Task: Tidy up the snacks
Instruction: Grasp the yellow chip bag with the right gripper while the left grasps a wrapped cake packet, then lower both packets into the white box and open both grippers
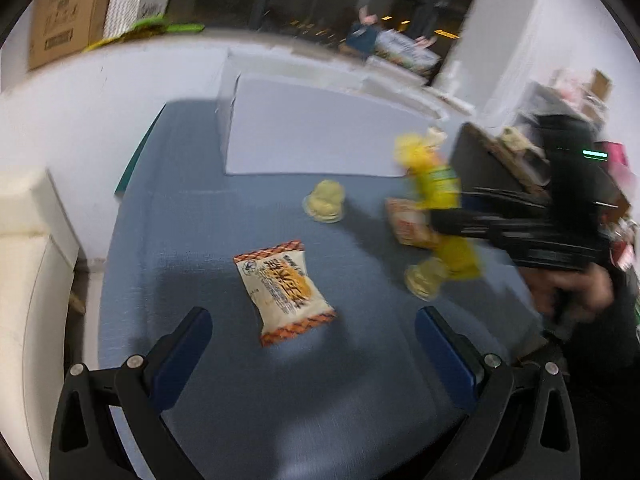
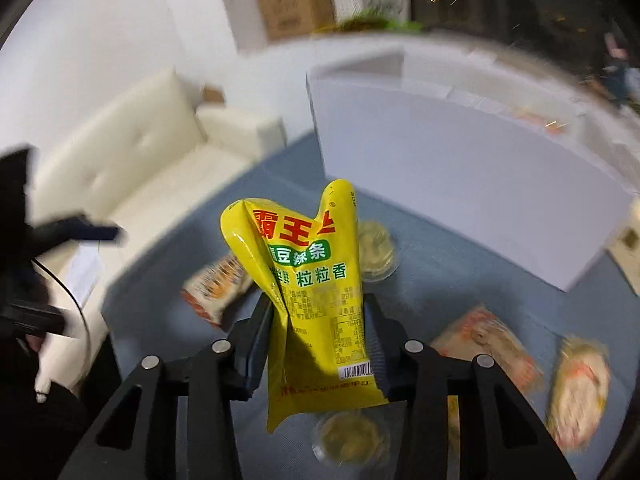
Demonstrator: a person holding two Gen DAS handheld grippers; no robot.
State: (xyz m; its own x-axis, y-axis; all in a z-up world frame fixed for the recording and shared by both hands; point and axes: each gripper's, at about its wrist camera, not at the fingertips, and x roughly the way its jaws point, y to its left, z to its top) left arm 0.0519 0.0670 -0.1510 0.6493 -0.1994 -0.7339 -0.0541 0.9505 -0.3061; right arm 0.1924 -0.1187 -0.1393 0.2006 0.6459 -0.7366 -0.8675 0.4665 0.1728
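Observation:
My right gripper [image 2: 318,308] is shut on a yellow snack bag [image 2: 310,280] and holds it above the blue table [image 2: 460,280]. The same bag [image 1: 438,188] and right gripper [image 1: 520,232] show at the right of the left wrist view. My left gripper [image 1: 314,322] is open and empty, just above a white and orange snack packet [image 1: 282,290]. Two clear cups of pale cookies [image 1: 325,201] [image 1: 424,278] and another orange packet [image 1: 408,222] lie on the table. A white open box [image 1: 316,136] stands at the table's far side.
A cream sofa [image 2: 132,160] stands left of the table. Cardboard boxes [image 1: 64,12] are stacked behind. More orange packets [image 2: 488,344] [image 2: 580,392] lie at the table's right. Clutter and a black case [image 1: 500,164] sit at the right.

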